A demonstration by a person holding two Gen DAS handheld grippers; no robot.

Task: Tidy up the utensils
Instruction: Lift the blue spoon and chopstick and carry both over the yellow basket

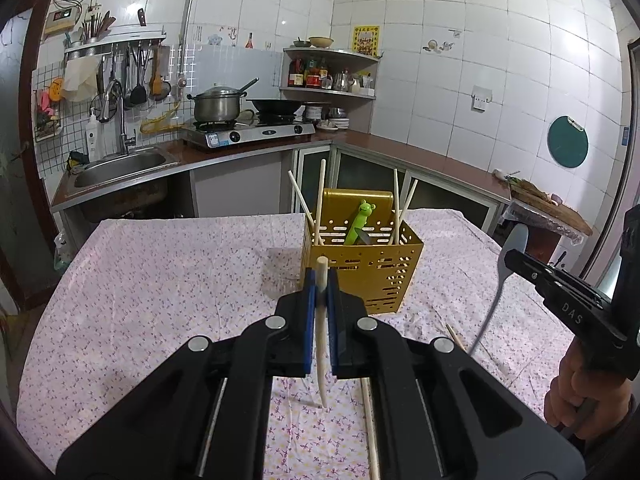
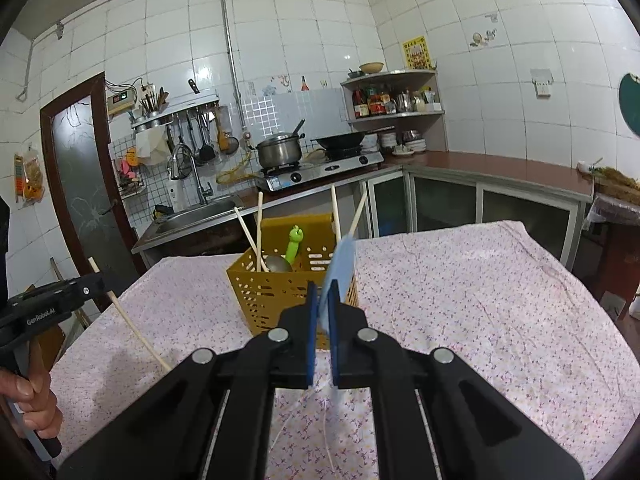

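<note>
**A:** Why is each tool carrying something above the tabletop (image 1: 160,264)?

**B:** My guess is both pieces are headed for the yellow caddy (image 1: 372,276), the landmark here. The left gripper (image 1: 320,280) has its jaws closed tight on a pale chopstick (image 1: 321,344), held nearly upright just in front of the caddy's near wall, so it could drop in tip first. The right gripper (image 2: 323,300) has its jaws pinched on the flat blue head of a spatula (image 2: 338,276), the grey handle hanging below, to the right of the caddy.

**A:** What is in the caddy already?

**B:** Four chopsticks lean against its walls, two to each side. Between them stand a green frog-topped utensil (image 1: 360,222) and a metal ladle or spoon bowl (image 2: 278,264).

**A:** Anything left out?

**B:** Two more chopsticks (image 1: 370,424) lie on the cloth in front of the caddy, near the left gripper.
</note>
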